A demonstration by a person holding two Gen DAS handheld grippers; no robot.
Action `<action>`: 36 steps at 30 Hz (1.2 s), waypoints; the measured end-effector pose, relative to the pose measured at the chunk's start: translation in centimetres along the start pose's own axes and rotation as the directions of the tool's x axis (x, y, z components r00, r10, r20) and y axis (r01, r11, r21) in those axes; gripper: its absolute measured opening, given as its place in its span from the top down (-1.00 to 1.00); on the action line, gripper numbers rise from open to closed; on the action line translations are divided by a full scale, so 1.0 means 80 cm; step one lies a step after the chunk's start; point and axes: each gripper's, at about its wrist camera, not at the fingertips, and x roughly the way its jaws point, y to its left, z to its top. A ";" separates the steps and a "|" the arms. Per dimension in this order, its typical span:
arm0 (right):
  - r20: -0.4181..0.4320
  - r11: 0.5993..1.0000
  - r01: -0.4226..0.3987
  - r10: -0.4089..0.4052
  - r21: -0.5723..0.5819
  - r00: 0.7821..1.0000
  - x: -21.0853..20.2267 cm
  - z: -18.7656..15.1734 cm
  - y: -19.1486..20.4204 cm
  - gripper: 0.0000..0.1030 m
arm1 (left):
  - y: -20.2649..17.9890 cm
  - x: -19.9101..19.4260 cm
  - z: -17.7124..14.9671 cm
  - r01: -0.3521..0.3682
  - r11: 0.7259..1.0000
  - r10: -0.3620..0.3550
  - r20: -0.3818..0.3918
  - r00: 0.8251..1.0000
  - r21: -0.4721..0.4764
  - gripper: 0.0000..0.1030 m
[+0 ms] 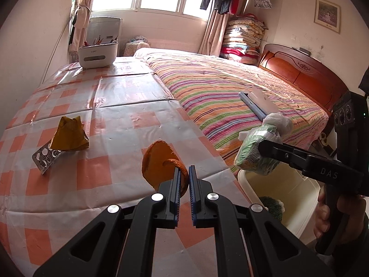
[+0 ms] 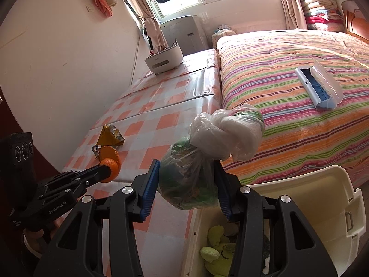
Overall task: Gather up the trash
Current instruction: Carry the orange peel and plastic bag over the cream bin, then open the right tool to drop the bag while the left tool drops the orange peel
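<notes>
Right gripper [image 2: 186,184], jaws part open, clamps the knotted bag [image 2: 196,175] at centre frame, above the bin [image 2: 322,207] at lower right. Left gripper [image 1: 183,184], jaws nearly closed, pinches the peel [image 1: 159,164] over the bench [image 1: 115,106]. Recommend centring each over the bin before release. Bag: clear film, green contents. Peel: curled, orange.

1. Orange peel [image 1: 159,164], lower centre of the left wrist view: its near edge is hidden behind the left gripper [image 1: 183,173] fingers.
2. Blister pack [image 2: 95,149], left of the right wrist view: mostly hidden behind the peel.
3. Cream bin [image 2: 322,207], lower right: cut off by the frame's bottom edge; contents partly hidden by the right gripper [image 2: 188,184].
4. Knotted plastic bag [image 1: 258,152]: contents too blurred to identify.
</notes>
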 end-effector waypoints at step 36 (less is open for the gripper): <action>0.243 0.975 0.168 -0.200 0.146 0.949 -0.122 -0.040 -0.074 -0.25 | -0.128 0.010 -0.012 0.123 0.982 -0.118 -0.042 0.992 0.147 0.86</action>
